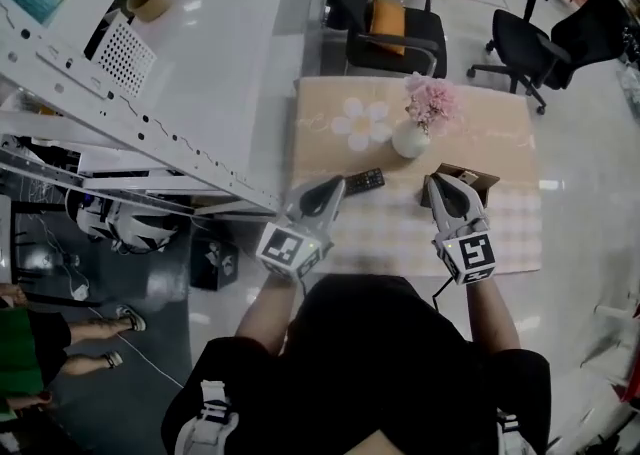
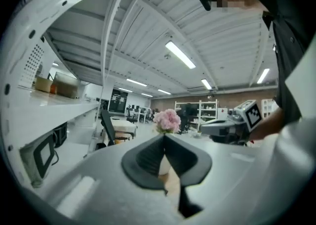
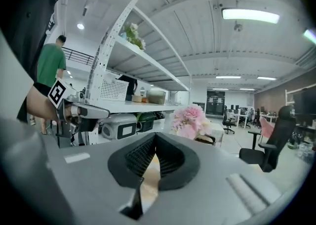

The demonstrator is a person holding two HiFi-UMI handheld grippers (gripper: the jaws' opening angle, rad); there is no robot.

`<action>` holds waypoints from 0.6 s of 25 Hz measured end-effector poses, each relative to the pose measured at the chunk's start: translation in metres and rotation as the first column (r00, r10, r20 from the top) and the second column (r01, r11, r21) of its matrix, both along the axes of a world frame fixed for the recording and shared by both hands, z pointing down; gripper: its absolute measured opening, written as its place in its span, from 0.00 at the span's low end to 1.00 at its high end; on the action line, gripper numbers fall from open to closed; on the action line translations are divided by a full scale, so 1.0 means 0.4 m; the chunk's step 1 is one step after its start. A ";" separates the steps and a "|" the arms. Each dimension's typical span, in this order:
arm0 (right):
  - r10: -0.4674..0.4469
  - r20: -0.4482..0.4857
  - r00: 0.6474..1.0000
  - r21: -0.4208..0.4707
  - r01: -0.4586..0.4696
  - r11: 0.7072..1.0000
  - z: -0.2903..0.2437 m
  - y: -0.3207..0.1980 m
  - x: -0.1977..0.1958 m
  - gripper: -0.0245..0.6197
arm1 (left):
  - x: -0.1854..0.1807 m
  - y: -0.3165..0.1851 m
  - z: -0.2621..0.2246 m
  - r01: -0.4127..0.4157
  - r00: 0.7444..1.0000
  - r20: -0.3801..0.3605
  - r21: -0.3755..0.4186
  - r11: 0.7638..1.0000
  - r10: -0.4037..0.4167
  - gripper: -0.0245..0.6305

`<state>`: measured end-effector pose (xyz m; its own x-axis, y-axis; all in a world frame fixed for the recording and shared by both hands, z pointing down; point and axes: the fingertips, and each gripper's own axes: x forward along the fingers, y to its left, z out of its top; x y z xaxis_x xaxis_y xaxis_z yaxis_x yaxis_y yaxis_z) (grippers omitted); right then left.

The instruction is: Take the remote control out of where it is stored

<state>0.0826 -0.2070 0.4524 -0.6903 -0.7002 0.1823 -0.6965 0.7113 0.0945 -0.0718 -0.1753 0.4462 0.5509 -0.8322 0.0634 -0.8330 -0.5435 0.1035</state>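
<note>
The black remote control point(image 1: 365, 181) lies flat on the checked tablecloth point(image 1: 400, 233), just right of my left gripper's tip. My left gripper point(image 1: 336, 184) point(image 2: 164, 139) hovers level over the table's near left part, jaws shut with nothing between them. Over the table's right side my right gripper point(image 1: 437, 183) point(image 3: 154, 137) is also shut and empty. A small brown box point(image 1: 474, 179) stands right behind it. In the gripper views the remote is hidden, and each shows the other gripper off to its side.
A white vase point(image 1: 409, 139) of pink flowers point(image 1: 432, 101) stands mid-table behind the remote. White shelving point(image 1: 130, 123) runs along the left. Office chairs point(image 1: 385, 13) stand beyond the table. A person in green point(image 1: 30, 353) stands at lower left.
</note>
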 end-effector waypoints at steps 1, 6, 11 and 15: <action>0.020 0.005 1.000 0.000 -0.020 1.000 0.002 0.000 0.021 0.05 | 0.015 -0.008 0.001 -0.016 1.000 -0.005 -0.006 1.000 0.016 0.04; 0.115 0.008 0.993 0.000 -0.115 0.993 0.011 0.008 0.111 0.05 | 0.081 -0.037 0.006 -0.080 0.997 -0.025 -0.017 0.997 0.079 0.04; 0.206 0.003 0.979 -0.024 -0.206 0.978 0.036 0.013 0.192 0.05 | 0.144 -0.052 0.011 -0.147 0.989 -0.022 -0.034 0.989 0.146 0.04; 0.261 -0.006 0.965 -0.039 -0.261 0.964 0.052 0.007 0.238 0.05 | 0.166 -0.063 0.008 -0.158 0.987 -0.020 -0.028 0.987 0.158 0.04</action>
<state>0.1779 -0.2042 0.4732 -0.4842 -0.8485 0.2134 -0.8586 0.5077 0.0705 -0.0052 -0.2004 0.4493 0.6764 -0.7326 0.0758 -0.7349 -0.6645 0.1358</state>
